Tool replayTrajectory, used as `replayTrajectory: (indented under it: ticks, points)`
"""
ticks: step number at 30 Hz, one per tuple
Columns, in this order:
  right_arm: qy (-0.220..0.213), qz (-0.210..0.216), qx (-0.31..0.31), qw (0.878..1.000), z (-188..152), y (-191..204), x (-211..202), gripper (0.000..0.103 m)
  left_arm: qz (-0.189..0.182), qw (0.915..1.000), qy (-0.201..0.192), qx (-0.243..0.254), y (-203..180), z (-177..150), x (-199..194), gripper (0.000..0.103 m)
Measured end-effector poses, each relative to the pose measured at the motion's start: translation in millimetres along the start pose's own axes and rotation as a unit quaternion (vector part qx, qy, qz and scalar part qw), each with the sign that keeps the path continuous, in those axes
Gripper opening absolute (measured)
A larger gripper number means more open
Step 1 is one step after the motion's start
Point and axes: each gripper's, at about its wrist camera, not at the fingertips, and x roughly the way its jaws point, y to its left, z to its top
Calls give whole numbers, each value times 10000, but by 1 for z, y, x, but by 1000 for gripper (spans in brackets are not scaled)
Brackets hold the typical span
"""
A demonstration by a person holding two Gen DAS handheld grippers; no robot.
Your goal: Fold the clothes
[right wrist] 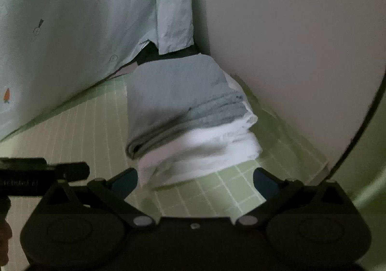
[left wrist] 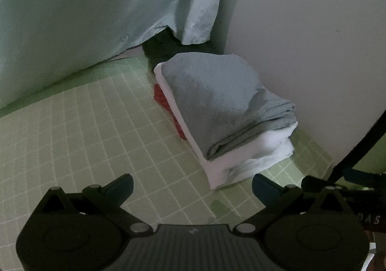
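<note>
One red garment [left wrist: 161, 98] mostly hidden.

Gripper hardware — both units, same build.

Left gripper [left wrist: 193, 186]: matte black body, two round housings, ribbed grey centre panel with a small pale mark, silver pivot pins on angled linkage arms, dark blue fingers [left wrist: 120, 186]. A black cable arcs at its right edge beside faint pale lettering. Right gripper [right wrist: 195, 181]: same black linkage, silver pins, one small centre screw, blue fingers [right wrist: 264, 182] — a black bar with unreadable pale lettering at its left.
</note>
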Motion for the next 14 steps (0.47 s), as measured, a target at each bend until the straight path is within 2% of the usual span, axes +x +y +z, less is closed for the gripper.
replayTrajectory:
  ticks: [14]
  points:
    - [71, -76, 154, 9998, -23, -3, -21, 103, -6, 9998, -85, 202, -3, -12, -13, 103]
